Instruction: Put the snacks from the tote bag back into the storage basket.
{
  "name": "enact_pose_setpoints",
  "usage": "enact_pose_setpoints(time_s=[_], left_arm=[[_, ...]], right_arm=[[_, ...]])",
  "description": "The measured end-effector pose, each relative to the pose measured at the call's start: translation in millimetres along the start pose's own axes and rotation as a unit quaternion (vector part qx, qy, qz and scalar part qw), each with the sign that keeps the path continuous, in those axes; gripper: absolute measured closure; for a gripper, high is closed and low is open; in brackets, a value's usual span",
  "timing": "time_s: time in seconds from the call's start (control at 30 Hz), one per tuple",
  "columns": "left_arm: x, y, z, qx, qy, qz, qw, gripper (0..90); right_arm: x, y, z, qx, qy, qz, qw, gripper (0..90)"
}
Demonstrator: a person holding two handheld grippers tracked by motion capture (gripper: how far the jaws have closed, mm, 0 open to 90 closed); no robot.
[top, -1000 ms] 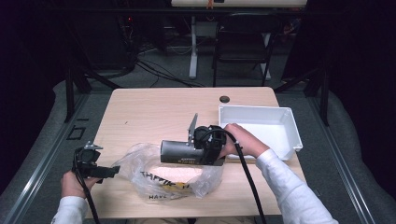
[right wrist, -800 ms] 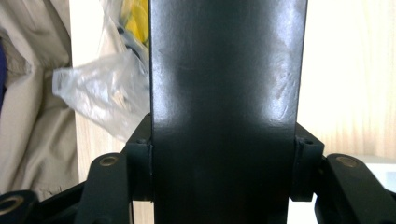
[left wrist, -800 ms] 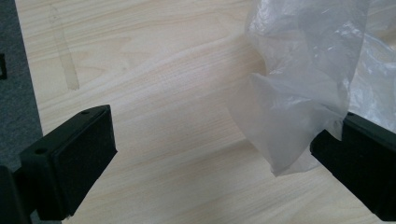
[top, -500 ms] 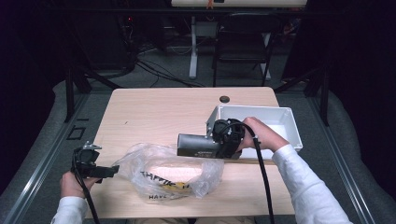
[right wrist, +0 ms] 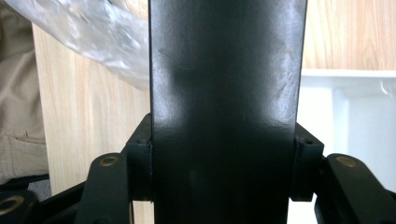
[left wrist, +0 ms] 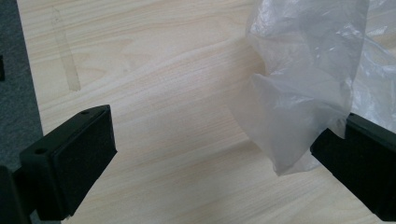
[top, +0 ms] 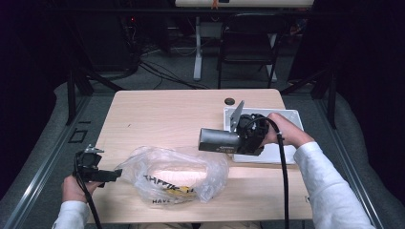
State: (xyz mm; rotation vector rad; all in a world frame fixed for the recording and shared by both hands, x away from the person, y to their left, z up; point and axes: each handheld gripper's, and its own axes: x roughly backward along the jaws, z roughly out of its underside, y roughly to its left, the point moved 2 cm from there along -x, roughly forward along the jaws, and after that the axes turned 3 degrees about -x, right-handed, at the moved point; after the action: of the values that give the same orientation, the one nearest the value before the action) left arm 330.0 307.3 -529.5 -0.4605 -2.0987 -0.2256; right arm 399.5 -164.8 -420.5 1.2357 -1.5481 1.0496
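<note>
while clamped between the right gripper jaws, dark grey box hangs level above the table, between plastic bag and white tray. left gripper spread wide, one pad touching the bag's edge.

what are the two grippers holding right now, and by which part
The right gripper is shut on a dark box, clamped across its two side faces at one end. The left gripper is open; the plastic bag only brushes one pad.

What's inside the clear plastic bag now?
Through the clear plastic bag, pale wooden table and yellow-black print show. Crumpled film hides its corners, so small leftovers cannot be ruled out.
</note>
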Motion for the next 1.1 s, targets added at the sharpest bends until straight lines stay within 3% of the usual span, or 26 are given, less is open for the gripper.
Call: enact_pose_setpoints(time_s=[0.1,0.63,0.8,1.1], left_arm=[[0.0,-0.1,-0.1,-0.001,0.001,0.001,1.0,0.0],[1.0,0.5,0.6,0.004,-0.002,-0.001,1.0,0.0],[0.9,1.1,1.1,0.003,-0.004,-0.001,1.0,0.0],[2.0,0.5,0.8,0.002,-0.012,0.002,0.9999,0.0]], right_arm=[[2.1,-6.2,9.2,0.0,0.014,0.011,0.9998,42.0],[7.7,-35.6,60.8,-0.03,0.007,0.024,0.9992,42.1],[0.6,-45.8,81.4,-0.041,0.02,0.029,0.9985,42.1],[-20.0,-54.9,101.9,-0.041,0.048,0.034,0.9974,42.1]])
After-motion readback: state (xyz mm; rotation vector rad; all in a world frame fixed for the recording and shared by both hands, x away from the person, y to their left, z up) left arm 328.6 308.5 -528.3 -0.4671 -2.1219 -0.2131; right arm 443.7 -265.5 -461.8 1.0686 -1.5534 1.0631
